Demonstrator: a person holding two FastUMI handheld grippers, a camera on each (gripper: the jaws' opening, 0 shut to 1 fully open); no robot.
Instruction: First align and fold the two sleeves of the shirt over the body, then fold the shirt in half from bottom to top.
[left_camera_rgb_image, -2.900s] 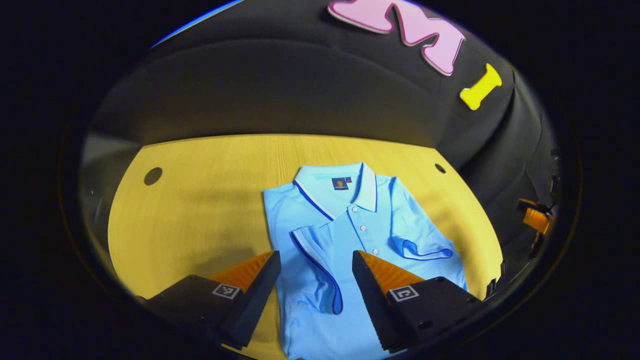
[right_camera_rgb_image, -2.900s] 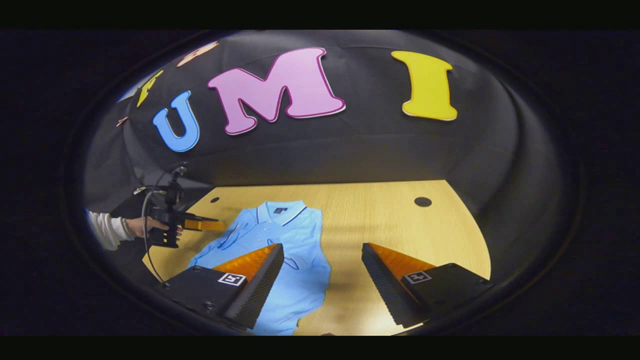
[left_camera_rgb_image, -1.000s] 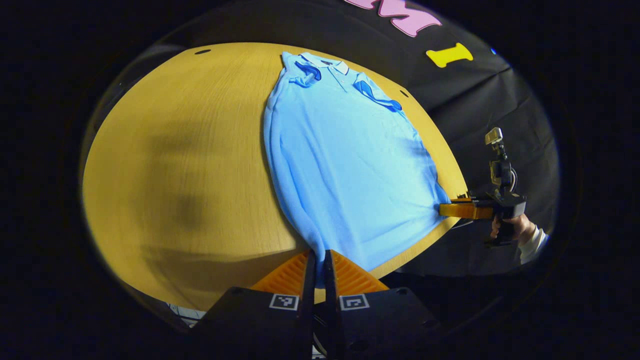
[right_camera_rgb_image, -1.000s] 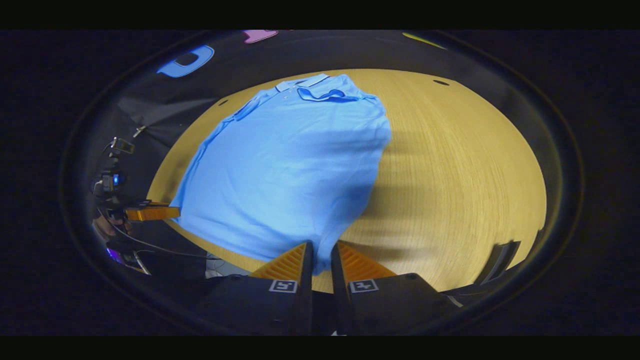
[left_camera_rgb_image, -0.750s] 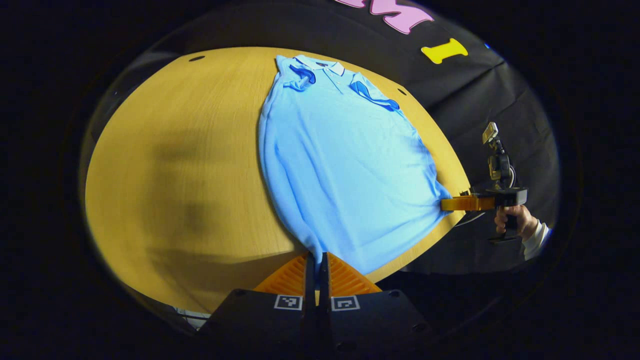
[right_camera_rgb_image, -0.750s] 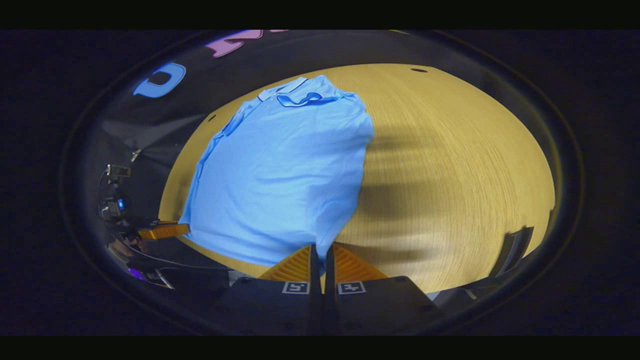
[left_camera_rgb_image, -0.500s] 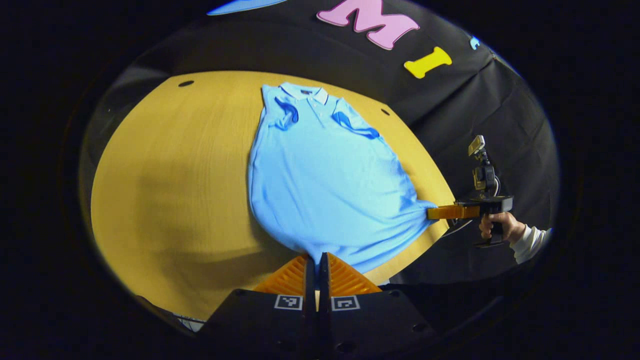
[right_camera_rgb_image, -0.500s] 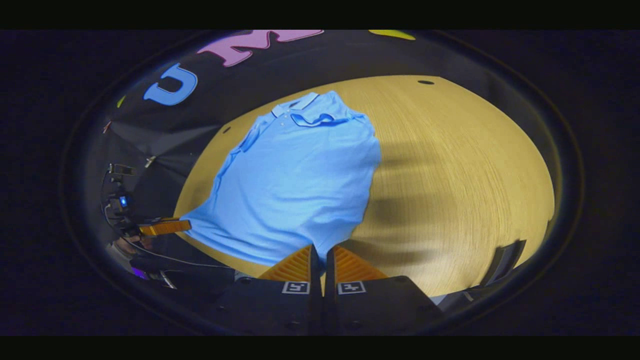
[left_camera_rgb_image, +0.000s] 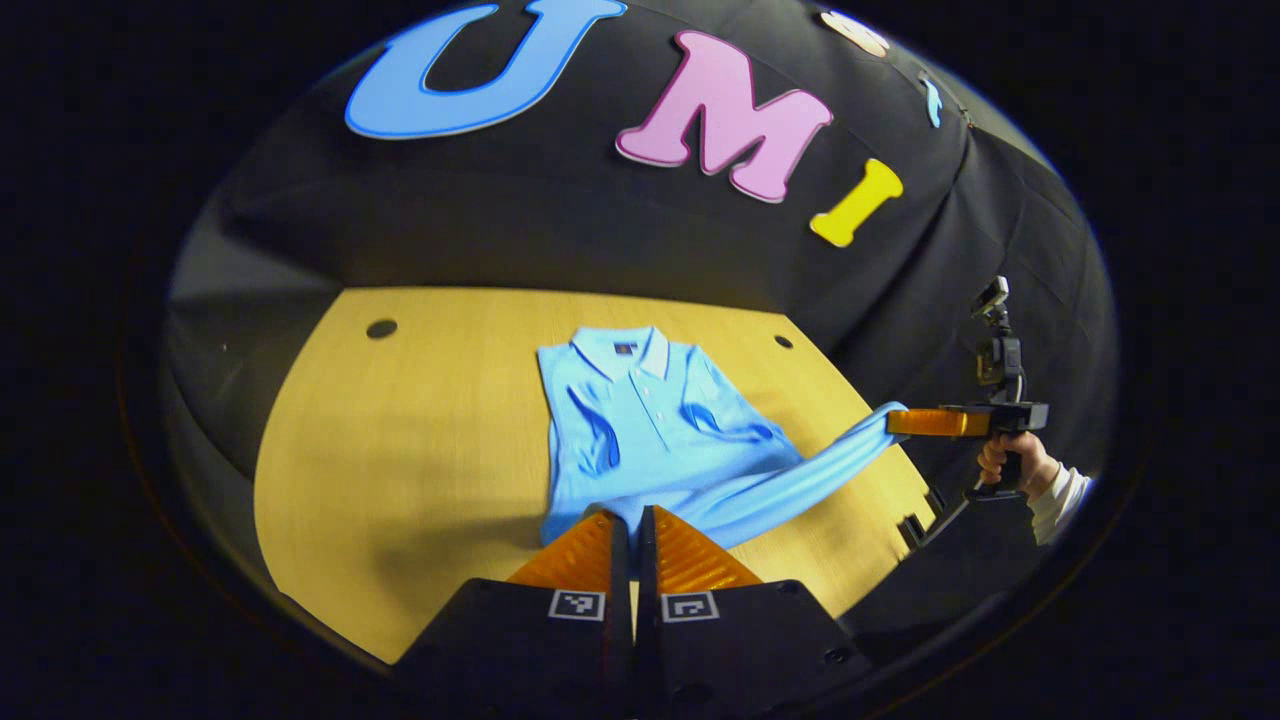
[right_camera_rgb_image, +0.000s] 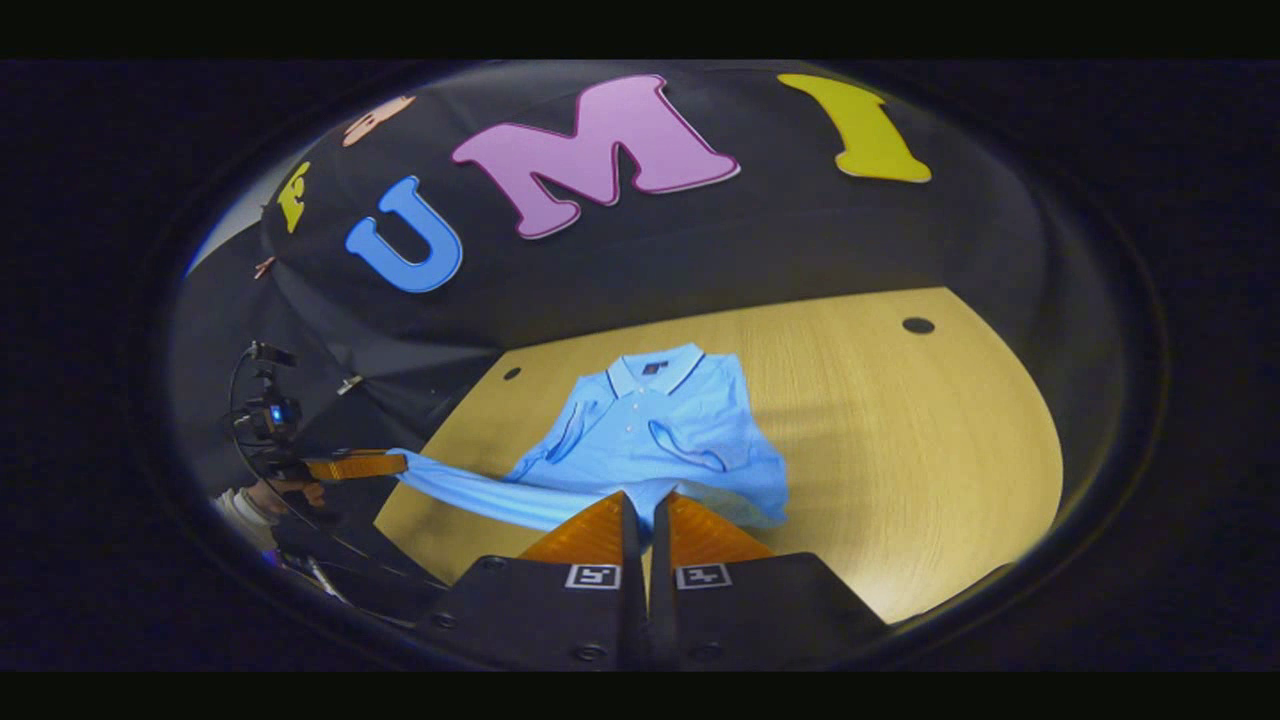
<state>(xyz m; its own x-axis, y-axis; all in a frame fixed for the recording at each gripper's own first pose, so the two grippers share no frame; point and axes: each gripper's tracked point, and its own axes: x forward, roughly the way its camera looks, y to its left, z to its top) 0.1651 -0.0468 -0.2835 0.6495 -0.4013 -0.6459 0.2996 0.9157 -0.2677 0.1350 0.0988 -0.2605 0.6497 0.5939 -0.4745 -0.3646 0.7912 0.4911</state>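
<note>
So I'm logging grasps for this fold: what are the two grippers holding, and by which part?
Both hold the light blue polo shirt by its bottom hem: the left gripper at one corner, the right gripper at the other, hem lifted between them.

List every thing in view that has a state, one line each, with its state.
polo shirt: collar end flat on the table, both sleeves folded over the body, bottom hem lifted and stretched between the two grippers
left gripper: shut on one hem corner
right gripper: shut on the other hem corner
table: bearing the shirt's upper part
</note>
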